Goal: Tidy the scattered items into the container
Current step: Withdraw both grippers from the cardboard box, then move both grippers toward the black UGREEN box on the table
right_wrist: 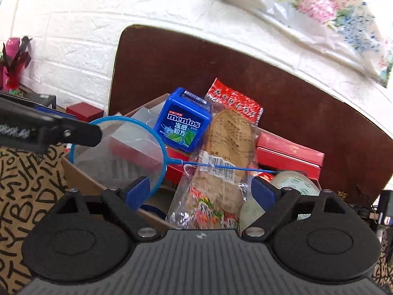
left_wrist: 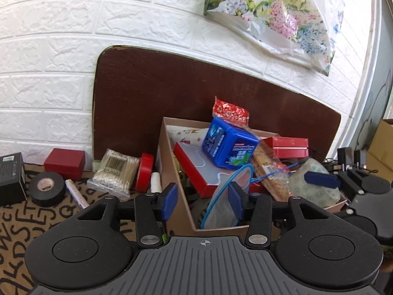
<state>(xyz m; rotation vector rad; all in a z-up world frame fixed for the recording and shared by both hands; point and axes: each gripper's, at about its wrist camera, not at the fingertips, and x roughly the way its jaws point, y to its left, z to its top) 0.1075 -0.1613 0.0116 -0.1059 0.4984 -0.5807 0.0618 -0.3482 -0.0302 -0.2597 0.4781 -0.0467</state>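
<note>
The cardboard box (left_wrist: pixel 177 196) (right_wrist: pixel 93 184) stands against a brown board and is piled with a blue Mentos tub (left_wrist: pixel 229 145) (right_wrist: pixel 184 125), red boxes, a wrapped snack (right_wrist: pixel 226 152) and a blue hand net (left_wrist: pixel 228 184) (right_wrist: pixel 118 147). My left gripper (left_wrist: pixel 202 202) is open and straddles the box's left wall, with the net's hoop between its fingers. My right gripper (right_wrist: pixel 201 191) is wide open over the box's near edge. The snack wrapper and the net's wire handle lie between its pads, untouched. Its blue pad (left_wrist: pixel 321 179) shows by a patterned tape roll (left_wrist: pixel 314 191).
Left of the box on the lettered mat lie a black tape roll (left_wrist: pixel 46 188), a white marker (left_wrist: pixel 76 194), a bag of cotton swabs (left_wrist: pixel 115 172), a red tape roll (left_wrist: pixel 145 172), a small white bottle (left_wrist: pixel 156 182), a red case (left_wrist: pixel 65 163) and a black carton (left_wrist: pixel 11 177).
</note>
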